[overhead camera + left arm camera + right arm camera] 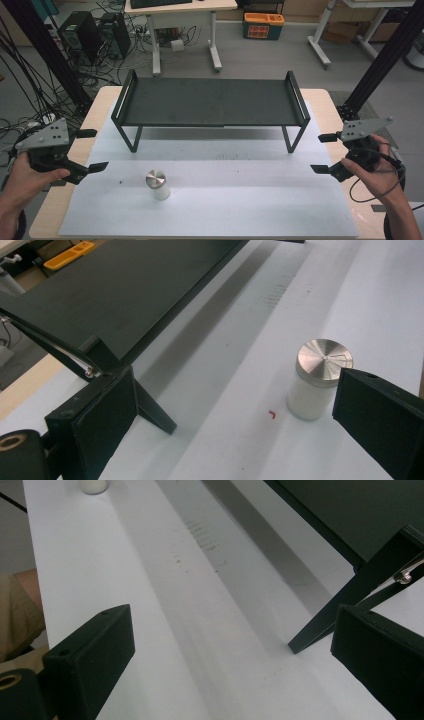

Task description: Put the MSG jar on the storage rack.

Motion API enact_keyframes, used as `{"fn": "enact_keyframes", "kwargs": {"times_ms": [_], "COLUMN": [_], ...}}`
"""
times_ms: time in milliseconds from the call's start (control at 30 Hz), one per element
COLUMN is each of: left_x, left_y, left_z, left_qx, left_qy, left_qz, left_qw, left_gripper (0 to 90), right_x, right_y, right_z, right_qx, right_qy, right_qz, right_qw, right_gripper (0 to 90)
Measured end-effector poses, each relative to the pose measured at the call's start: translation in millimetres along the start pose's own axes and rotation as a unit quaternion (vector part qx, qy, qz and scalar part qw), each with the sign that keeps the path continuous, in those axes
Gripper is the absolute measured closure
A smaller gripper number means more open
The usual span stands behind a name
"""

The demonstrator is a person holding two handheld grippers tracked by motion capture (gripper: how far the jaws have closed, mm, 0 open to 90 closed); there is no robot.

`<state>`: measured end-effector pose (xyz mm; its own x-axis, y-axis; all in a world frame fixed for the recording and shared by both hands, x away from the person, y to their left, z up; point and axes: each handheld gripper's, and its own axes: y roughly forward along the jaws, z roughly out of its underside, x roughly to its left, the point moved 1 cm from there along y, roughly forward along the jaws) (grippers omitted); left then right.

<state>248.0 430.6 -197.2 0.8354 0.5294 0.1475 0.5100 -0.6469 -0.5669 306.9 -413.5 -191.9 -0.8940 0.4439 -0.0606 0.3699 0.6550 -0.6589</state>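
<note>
Jar [158, 185], a small white cylinder with a brushed, round metal lid, stands upright on the white mat [250, 200], near the front and left of centre. Behind it a matte black metal shelf [210, 101] with raised end rails stands on thin angled legs. The mat is smooth, faintly scuffed, over a pale wooden table [95, 107]. Left gripper [92, 150] and right gripper [323, 153] hover at the table's sides, each held with jaws wide apart, empty. Beyond lie grey floor, desks, computer towers [95, 35] and tangled cables.
</note>
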Motion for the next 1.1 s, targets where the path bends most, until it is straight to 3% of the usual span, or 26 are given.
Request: {"fn": "enact_keyframes", "kwargs": {"times_ms": [700, 1100], "left_x": [-7.6, -11.6], "left_y": [7.8, 22.9], "left_z": [3.9, 5.8], "left_qx": [0.001, 0.008], "left_qy": [0.004, 0.007], "left_qz": [0.013, 0.030], "left_qw": [0.9999, 0.9995], "left_gripper": [4.6, 4.6], "right_x": [4.9, 8.9], "right_y": [2.3, -1.0], "right_z": [-3.1, -5.3], "right_qx": [0.002, 0.005], "right_qy": [-0.006, -0.012], "right_qz": [-0.008, -0.009], "right_qw": [0.9999, 0.9999], "right_gripper": [3.5, 3.5]}}
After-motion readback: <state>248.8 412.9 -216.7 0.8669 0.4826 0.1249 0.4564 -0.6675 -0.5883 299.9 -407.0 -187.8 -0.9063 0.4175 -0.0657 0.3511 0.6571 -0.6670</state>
